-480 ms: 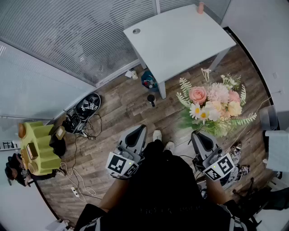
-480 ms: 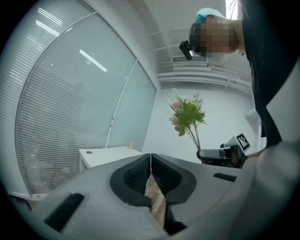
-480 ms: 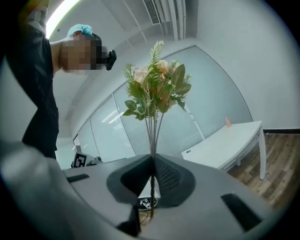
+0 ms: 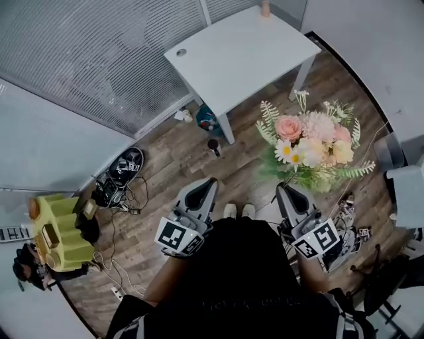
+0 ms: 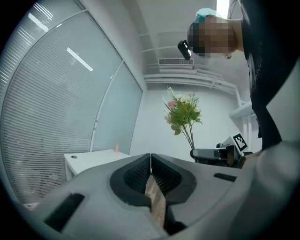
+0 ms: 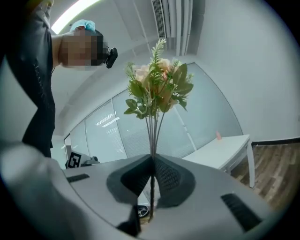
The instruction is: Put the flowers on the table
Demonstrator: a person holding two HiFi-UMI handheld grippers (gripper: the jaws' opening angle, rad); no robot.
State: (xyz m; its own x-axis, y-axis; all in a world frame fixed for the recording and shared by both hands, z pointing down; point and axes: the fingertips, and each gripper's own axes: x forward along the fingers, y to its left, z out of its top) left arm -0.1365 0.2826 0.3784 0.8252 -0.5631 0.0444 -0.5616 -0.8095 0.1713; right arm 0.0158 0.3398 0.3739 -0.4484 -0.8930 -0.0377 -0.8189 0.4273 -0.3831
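A bunch of pink, cream and white flowers [image 4: 311,147] with green fern leaves stands upright above my right gripper [image 4: 291,193], which is shut on its thin stems [image 6: 152,140]. In the right gripper view the blooms [image 6: 158,86] rise straight from the closed jaws. My left gripper [image 4: 201,193] is shut with nothing in it, level with the right one and to its left. The white table [image 4: 242,53] stands ahead of both grippers, its top bare but for a small pink object [image 4: 265,8] at the far edge. In the left gripper view the flowers [image 5: 183,112] show to the right.
Slatted glass partitions [image 4: 93,59] run along the left and behind the table. On the wooden floor lie a dark bag with cables [image 4: 119,173], a yellow-green crate [image 4: 56,232] at the far left, small items under the table [image 4: 207,122], and equipment at the right [image 4: 351,232].
The table, the floor items and the flowers have all shifted left in the head view, the table upward. Both grippers keep their hold and spacing.
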